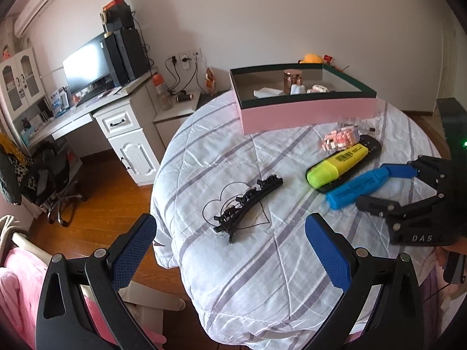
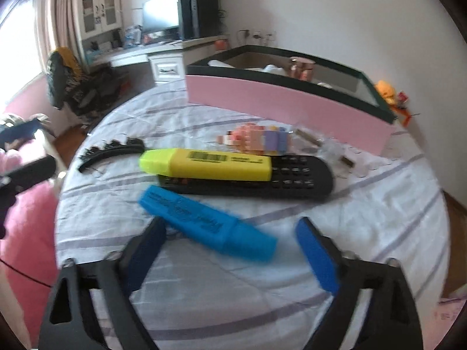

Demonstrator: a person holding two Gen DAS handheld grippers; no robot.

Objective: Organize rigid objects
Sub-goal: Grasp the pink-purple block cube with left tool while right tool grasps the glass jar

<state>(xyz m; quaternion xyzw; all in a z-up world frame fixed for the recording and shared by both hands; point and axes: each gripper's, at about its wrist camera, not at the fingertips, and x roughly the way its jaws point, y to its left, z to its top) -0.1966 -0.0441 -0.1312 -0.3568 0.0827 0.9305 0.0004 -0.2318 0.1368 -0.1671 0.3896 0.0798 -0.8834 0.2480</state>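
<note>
straddling blue highlighter, right gripper (jaws apart), table edge near.

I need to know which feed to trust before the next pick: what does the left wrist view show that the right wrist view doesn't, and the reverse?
Left wrist only: the right claw seen from outside, straddling the blue highlighter, and the heart drawn on the cloth beneath the black hair clip.

Right wrist only: the remote control's button face, and a clear gap between the right claw's pads and the highlighter.

Both: yellow highlighter lying on the remote, pink brick figure, pink box, hair clip.
</note>
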